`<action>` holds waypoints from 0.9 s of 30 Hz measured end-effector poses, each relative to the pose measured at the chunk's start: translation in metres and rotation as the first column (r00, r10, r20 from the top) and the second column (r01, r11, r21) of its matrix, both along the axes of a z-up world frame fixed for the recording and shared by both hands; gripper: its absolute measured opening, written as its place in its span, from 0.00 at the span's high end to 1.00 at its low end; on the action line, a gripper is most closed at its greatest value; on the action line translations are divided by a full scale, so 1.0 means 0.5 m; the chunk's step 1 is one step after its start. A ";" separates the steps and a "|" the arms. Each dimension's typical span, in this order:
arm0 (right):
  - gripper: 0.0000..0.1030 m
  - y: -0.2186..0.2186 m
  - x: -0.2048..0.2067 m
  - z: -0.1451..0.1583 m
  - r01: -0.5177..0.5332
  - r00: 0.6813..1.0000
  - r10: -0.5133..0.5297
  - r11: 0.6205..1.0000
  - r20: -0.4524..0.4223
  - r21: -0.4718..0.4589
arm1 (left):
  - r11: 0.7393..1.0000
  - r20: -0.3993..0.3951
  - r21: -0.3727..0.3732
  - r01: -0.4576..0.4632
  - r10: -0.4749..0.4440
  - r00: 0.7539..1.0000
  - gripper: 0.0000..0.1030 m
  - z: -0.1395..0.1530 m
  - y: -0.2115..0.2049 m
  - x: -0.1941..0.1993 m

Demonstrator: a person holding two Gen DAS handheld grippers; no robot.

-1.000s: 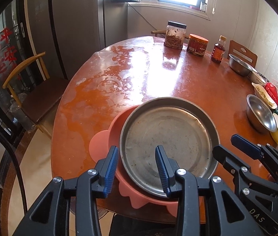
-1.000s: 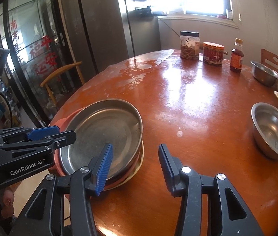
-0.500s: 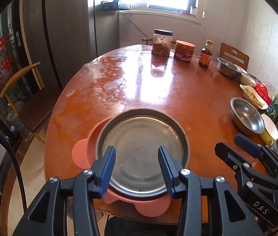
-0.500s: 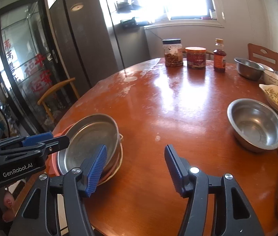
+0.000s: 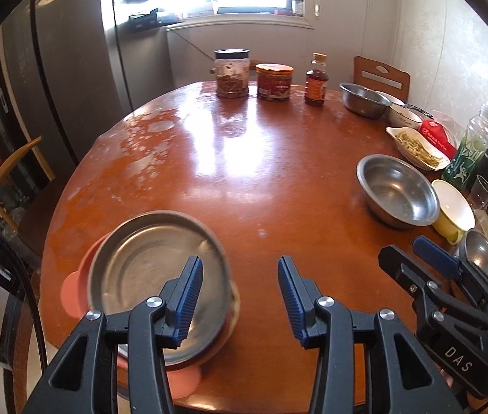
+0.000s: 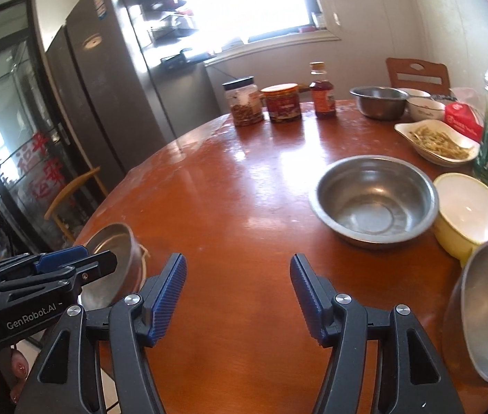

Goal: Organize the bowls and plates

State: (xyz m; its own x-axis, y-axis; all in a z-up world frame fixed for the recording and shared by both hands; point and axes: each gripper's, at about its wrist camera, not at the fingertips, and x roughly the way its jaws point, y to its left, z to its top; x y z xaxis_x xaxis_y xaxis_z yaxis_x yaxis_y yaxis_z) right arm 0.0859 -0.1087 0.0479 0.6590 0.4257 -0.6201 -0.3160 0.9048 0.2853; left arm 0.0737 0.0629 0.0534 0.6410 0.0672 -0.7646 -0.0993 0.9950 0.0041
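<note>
A: Kitchen corner, window glare, round red-brown tabletop (image 5: 244,179). Where's the stuff?

B: Steel plate (image 5: 154,276) sits stacked on a pink plate (image 5: 75,289) at the near left edge, stack looks finished. Loose ones are on the right: steel bowl (image 6: 375,200), yellow bowl (image 6: 468,214) touching it, and a second steel bowl (image 6: 485,310) tipped at the near right edge.

A: Tongs?

B: My left tongs (image 5: 240,293) are parted a little, empty, over bare wood just right of the stack. My right tongs (image 6: 238,293) have just been opening, moderately wide, nothing between them, pointed at bare wood short of the steel bowl.

A: Next step, your guess?

B: Probably the steel bowl, right tongs. I'd take one pad inside the rim, one outside, on the near wall, and close firmly since thin steel slips. Come in low, lift straight up, so I don't knock the yellow bowl beside it.

A: Risks?

B: The tipped bowl at the edge could slide off if I bump it. The white dish of food (image 6: 437,141) behind stays put.
</note>
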 end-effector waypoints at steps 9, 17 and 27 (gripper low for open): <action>0.34 -0.084 0.028 -0.026 0.104 0.993 -0.102 0.994 -0.054 0.028 | 0.999 -0.016 -0.010 0.048 -0.048 0.999 0.56 -0.012 -0.077 0.078; 0.34 -0.095 0.047 -0.025 0.128 0.990 -0.126 0.991 -0.057 0.027 | 0.994 -0.040 -0.020 0.107 -0.108 0.993 0.56 -0.011 -0.146 0.195; 0.34 -0.085 0.056 -0.007 0.121 0.992 -0.123 0.989 -0.012 -0.079 | 0.970 -0.168 -0.112 0.216 -0.233 0.958 0.56 -0.070 -0.213 0.321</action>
